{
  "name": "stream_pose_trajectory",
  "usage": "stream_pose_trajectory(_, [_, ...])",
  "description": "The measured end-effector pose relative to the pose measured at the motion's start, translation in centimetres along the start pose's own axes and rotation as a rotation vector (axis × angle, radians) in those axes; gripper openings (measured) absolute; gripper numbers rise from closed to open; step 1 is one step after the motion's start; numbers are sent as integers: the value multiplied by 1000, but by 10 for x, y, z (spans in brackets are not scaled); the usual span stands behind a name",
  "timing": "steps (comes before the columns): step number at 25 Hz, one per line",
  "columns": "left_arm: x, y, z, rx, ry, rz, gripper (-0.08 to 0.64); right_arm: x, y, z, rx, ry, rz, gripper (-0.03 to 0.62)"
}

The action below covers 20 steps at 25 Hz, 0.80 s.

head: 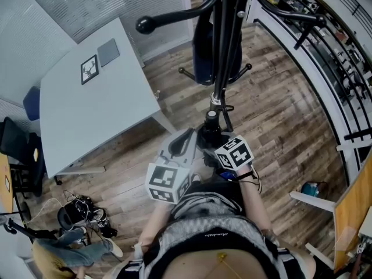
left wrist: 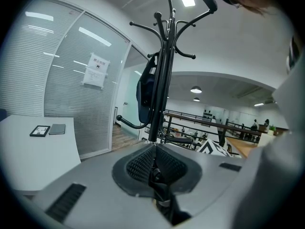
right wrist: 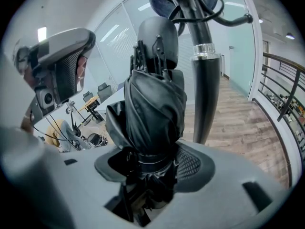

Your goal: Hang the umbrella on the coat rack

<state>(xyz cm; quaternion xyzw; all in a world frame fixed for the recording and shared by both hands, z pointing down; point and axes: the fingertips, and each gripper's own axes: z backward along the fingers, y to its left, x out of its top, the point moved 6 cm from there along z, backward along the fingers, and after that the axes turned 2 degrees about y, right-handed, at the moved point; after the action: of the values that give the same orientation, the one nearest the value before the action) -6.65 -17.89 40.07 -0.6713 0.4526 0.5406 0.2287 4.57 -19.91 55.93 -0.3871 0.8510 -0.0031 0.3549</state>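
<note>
Right tongs clamped on folded black umbrella, centre frame. Left tongs pinched on thin black strap. Coat rack upper centre, pole just beside umbrella.

Right claw has the umbrella standing up between its jaws, and the coat rack pole rises just behind it, a touch to the right. Left claw sits just left of the right one, a thin strap between its jaws, the rack straight ahead, a bag hanging high on it. Well off left, a table with a picture frame and a pad side by side on it. A railing runs far right.
</note>
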Motion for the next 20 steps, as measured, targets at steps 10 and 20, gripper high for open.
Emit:
stream_pose_trajectory(10, [-1,-2,-2,-7,7,-1,18,-4,-3,-4,2,16,-9,242])
stream_pose_trajectory(20, [-2,-2,-2,-9,11,-1,18,-9,-5,-9,5,24,-32,244])
